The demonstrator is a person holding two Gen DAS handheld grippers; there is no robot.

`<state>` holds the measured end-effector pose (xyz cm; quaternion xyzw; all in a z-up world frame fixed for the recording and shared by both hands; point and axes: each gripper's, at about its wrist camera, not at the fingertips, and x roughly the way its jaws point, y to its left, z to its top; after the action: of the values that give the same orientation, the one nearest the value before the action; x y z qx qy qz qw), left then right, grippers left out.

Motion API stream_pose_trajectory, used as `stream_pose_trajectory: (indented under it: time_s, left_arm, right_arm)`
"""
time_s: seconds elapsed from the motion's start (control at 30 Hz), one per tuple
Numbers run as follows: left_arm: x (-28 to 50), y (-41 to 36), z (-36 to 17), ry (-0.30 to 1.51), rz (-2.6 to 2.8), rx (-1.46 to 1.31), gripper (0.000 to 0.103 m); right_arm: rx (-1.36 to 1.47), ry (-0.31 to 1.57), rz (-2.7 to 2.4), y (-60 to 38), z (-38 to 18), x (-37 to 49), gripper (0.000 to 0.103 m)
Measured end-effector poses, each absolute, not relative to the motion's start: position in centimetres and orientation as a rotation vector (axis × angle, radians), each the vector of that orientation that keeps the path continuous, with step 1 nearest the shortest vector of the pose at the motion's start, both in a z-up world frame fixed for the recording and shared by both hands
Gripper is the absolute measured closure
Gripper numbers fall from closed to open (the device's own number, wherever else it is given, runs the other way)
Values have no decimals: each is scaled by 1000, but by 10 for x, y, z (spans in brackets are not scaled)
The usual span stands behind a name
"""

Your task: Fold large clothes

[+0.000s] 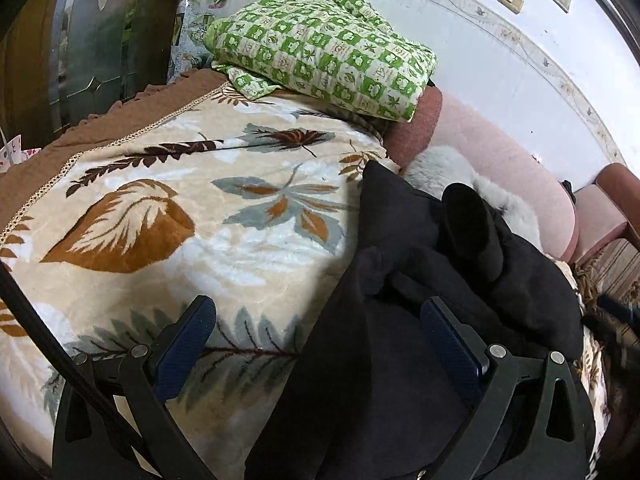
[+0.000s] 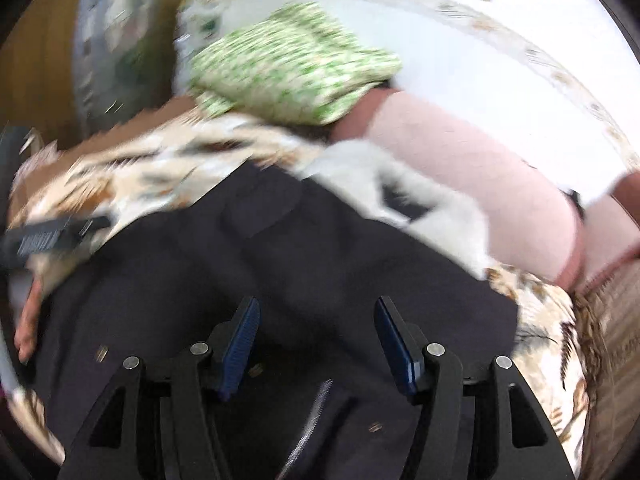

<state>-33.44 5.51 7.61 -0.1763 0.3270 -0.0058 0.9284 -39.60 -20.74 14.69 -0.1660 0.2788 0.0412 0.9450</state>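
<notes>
Black, heavy-looking garment (image 1: 420,280) is seen bunched on a leaf-patterned plush blanket (image 1: 160,208). The left gripper (image 1: 318,330) and right gripper (image 2: 316,330) are held spread, gripping nothing. A loose fold may be caught unevenly. No containers are visible.

Both wrist views look steeply down and forward along their fingers, close above the bed (image 1: 160,208). Both face the green checked bundle (image 1: 320,48) at the wall, sharing it and the dark garment (image 2: 280,264) before it.
</notes>
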Motion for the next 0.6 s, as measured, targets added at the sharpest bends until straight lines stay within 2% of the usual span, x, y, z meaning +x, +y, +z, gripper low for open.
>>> stream_pose_trajectory:
  time_s: [0.03,0.07,0.1,0.13,0.23,0.37,0.43,0.47,0.53,0.57,0.6]
  left_arm:
    - [-335,55,76,670,-13,-365,1]
    - [-336,56,77,666,-17,-375,1]
    - [-336,55,77,663,-17,-379,1]
    - [-336,57,77,660,-18,-384,1]
    - [-338,66,77,644,-15,-406,1]
    - [-334,78,74,650,3,-448,1]
    - [-331,83,70,671,3,-475,1]
    - [-331,84,70,674,3,-483,1]
    - [-332,86,71,670,5,-492,1]
    - [-333,87,72,666,8,-494,1]
    - [-334,87,73,662,10,-496,1]
  right_arm:
    - [-317,572,56,-211,149,-388,40]
    - [-280,584,18,-217,149,-372,52]
    - [-236,603,-6,-221,148,-355,69]
    - [-200,627,-9,-221,147,-338,72]
    - [-106,680,-10,-215,139,-293,72]
    - [-19,853,48,-188,105,-243,73]
    - [6,892,137,-175,99,-239,91]
    - [6,894,171,-171,102,-242,95]
    - [8,846,194,-171,115,-256,95]
    - [0,810,177,-172,121,-264,91]
    - [-16,771,158,-172,128,-274,69]
